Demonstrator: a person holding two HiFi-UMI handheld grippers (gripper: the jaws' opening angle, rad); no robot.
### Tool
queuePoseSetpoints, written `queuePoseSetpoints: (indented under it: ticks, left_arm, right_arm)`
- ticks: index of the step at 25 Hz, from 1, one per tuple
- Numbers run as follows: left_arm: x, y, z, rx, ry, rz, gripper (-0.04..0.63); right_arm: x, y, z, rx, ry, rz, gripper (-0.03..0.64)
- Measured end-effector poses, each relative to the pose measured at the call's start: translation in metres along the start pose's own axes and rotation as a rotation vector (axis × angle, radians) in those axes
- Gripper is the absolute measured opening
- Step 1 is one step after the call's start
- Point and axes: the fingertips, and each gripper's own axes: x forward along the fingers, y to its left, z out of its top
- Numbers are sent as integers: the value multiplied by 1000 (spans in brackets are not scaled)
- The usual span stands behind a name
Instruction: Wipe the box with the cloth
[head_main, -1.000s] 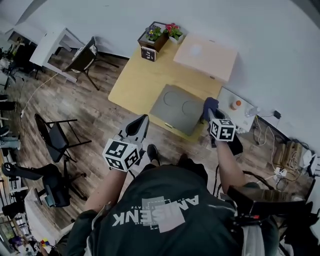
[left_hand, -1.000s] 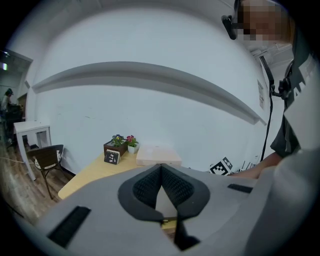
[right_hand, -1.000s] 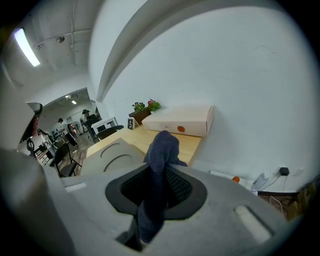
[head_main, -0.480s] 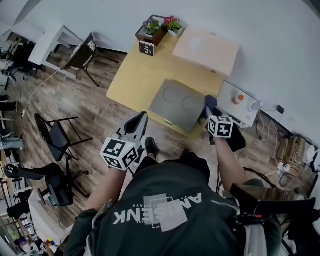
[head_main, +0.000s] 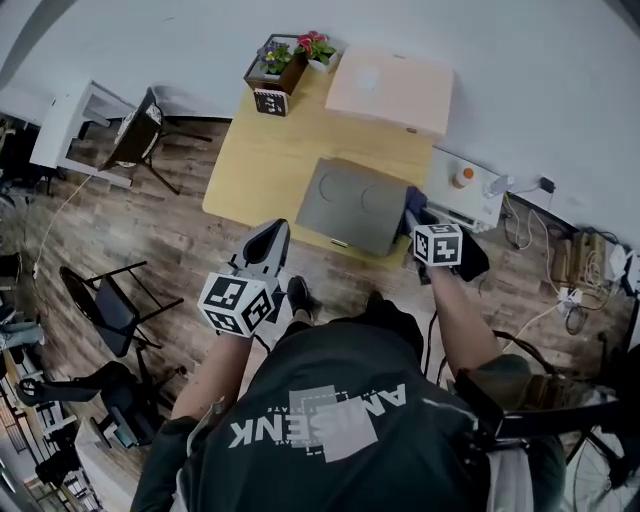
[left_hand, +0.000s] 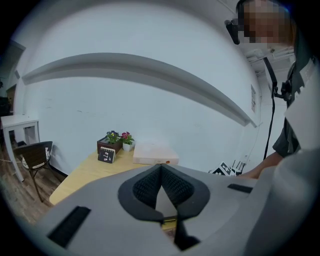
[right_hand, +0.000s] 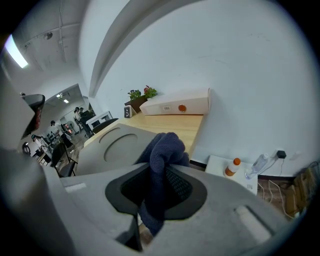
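The box (head_main: 388, 88) is flat and pale and lies at the table's far right; it also shows as the box (left_hand: 155, 154) and the box (right_hand: 177, 106). My right gripper (head_main: 414, 212) is shut on a dark blue cloth (head_main: 416, 201) just off the near right corner of a grey mat (head_main: 352, 205). In the right gripper view the cloth (right_hand: 165, 147) bulges out between the jaws of the right gripper (right_hand: 161, 171). My left gripper (head_main: 266, 243) hangs short of the table's near edge, away from the box. In its own view the left gripper (left_hand: 160, 169) is shut with nothing in it.
The wooden table (head_main: 262, 150) carries flower pots (head_main: 283, 58) at its far left corner. A low white unit with an orange-capped bottle (head_main: 462, 177) stands right of the table. Chairs (head_main: 140, 135) stand on the wood floor to the left, and cables (head_main: 560, 290) lie at the right.
The head view has swung, so the table now sits higher and further left. The right gripper keeps the cloth by the mat's near right corner. The left gripper has barely moved.
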Motion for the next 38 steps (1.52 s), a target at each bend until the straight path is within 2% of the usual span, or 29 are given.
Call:
queuePoseSetpoints:
  ticks: [10,17,38]
  left_arm:
    - [-12,25,1,21,24,-92,0]
    - [-11,34,3,45,49,-182,0]
    - [-10,56,1,91,91,-444,0]
  right_arm:
    - [-17,29,-33,52,34,-58,69]
    - [-29,49,-51,109,42,-84,69]
    - [-59,99,-100,274,25,-284,69]
